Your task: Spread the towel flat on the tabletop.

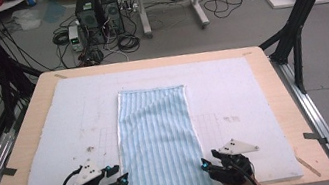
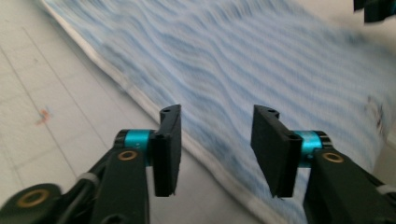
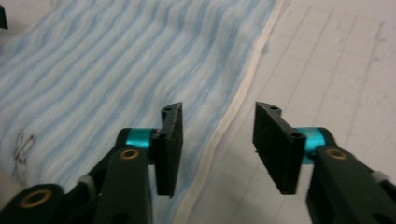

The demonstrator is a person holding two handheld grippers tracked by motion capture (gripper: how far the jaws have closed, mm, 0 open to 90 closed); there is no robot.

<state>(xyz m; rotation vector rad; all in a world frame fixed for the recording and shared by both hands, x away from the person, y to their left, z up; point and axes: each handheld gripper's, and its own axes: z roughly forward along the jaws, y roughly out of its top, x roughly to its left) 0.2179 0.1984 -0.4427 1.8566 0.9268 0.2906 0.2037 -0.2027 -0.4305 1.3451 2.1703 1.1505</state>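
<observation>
No legible text, label or number anywhere.

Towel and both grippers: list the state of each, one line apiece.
Towel: spread flat on the white mat, long side running away from the person, near end with the rabbit drawing at the table edge.
Left gripper: open, nothing gripped, at the towel's left edge.
Right gripper: open, nothing gripped, at the towel's right edge.

A pale wooden counter (image 1: 34, 114) carries a white gridded mat (image 1: 233, 91) over most of its top. A blue-and-white striped towel (image 1: 157, 139) lies flat along the mat's middle, its near end hanging over the counter's front edge.
</observation>
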